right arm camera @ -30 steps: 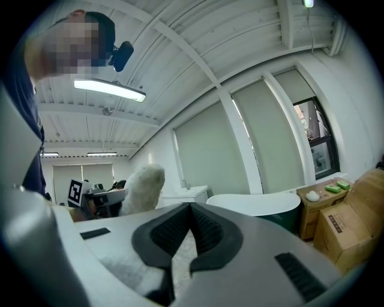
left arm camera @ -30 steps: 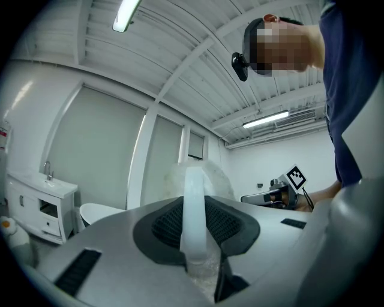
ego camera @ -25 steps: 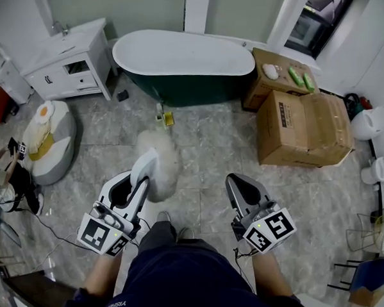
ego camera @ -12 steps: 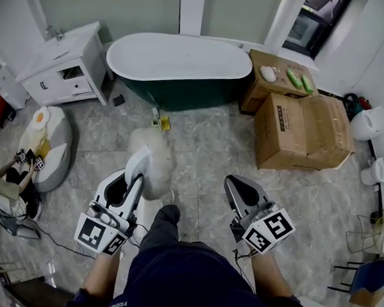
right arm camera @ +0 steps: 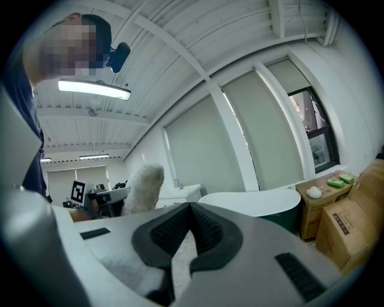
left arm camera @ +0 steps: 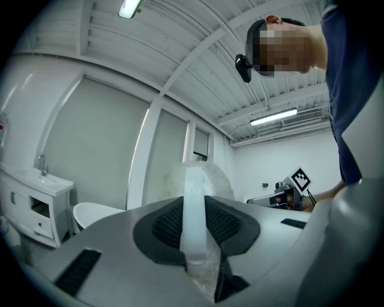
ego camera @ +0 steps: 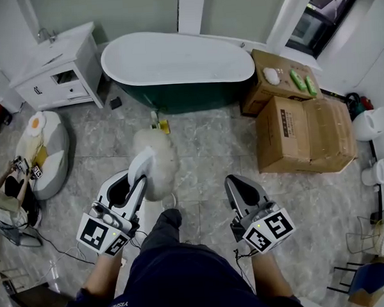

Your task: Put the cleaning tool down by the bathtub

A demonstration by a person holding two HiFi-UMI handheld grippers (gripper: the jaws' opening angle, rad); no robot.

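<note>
Cleaning tool point(ego camera: 158, 163): fluffy white duster head on a pale, flat plastic handle point(left arm camera: 193, 207), carried lower centre of the head view, above the floor point(ego camera: 207, 139) and well short of the bathtub point(ego camera: 174, 57) at upper centre.

Handling, judged: light; head soft and yielding (no firm purchase in the fluff, and it would crush and shed if pinched); handle stiff, smooth, likely a little slippery. Best taken on the handle, as now.

Left gripper point(ego camera: 137, 178): jaws closed on the handle, which stands upright between the pads in the left gripper view, head beyond the tips.

Right gripper point(ego camera: 242, 187): at lower right, jaws drawn together at the tips, nothing between them.

Surroundings: cardboard boxes point(ego camera: 303, 134) at right, beside the tub's end; white vanity cabinet point(ego camera: 59, 67) at upper left.
</note>
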